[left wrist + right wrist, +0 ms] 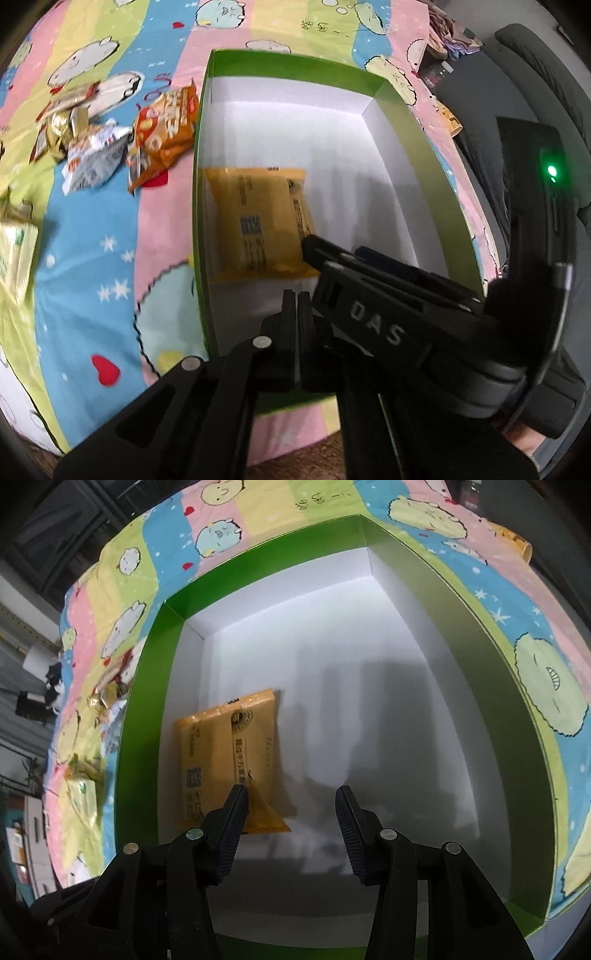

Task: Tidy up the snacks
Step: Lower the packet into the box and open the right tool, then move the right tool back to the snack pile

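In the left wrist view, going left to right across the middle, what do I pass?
Pale green packet at the left edge → silver and white snack bag → orange snack bag → green box wall → yellow packet inside the box → right gripper, its tip by the packet.

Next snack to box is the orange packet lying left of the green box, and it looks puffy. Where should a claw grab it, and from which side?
Take the orange packet by its flat crimped end seal nearest the camera, coming from above with the claw across the seal. The middle looks puffed and would likely slip; the silver packet crowds its left side.
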Action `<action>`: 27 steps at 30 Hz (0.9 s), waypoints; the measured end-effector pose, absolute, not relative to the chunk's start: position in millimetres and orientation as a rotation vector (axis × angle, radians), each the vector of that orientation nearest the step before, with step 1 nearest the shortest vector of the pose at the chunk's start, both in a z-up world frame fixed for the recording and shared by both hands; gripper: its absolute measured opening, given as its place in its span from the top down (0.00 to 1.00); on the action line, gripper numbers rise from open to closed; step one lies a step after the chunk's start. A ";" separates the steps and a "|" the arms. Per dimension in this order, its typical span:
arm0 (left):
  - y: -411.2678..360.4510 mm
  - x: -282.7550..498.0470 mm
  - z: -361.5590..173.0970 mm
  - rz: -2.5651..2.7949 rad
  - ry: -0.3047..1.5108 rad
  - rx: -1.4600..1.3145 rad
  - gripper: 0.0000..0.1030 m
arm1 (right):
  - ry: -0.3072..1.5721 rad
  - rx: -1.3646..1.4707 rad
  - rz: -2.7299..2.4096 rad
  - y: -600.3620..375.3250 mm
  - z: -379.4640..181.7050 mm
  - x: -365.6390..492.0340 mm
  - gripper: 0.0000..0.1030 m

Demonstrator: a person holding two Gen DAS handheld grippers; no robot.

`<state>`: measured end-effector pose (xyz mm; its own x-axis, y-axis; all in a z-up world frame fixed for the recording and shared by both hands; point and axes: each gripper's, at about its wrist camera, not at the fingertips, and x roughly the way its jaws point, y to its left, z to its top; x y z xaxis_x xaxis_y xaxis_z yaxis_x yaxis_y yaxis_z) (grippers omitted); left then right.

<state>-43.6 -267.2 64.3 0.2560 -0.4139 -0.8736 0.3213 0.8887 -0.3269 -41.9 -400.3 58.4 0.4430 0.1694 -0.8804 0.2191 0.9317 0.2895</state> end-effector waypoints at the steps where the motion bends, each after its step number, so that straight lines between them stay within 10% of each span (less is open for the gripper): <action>1: -268.0 -45.3 64.4 -0.494 1.216 -0.088 0.98 | 1.124 0.384 -0.030 -399.8 58.1 -42.1 0.52; 27: -265.1 -76.2 84.3 -0.516 1.226 -0.120 0.94 | 1.128 0.364 -0.049 -413.5 66.1 -61.9 0.51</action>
<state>-76.2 -265.1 84.3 0.2397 -0.4385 -0.8662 0.3125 0.8796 -0.3588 -61.9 -413.5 66.1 0.4335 0.1440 -0.8896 0.2209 0.9400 0.2599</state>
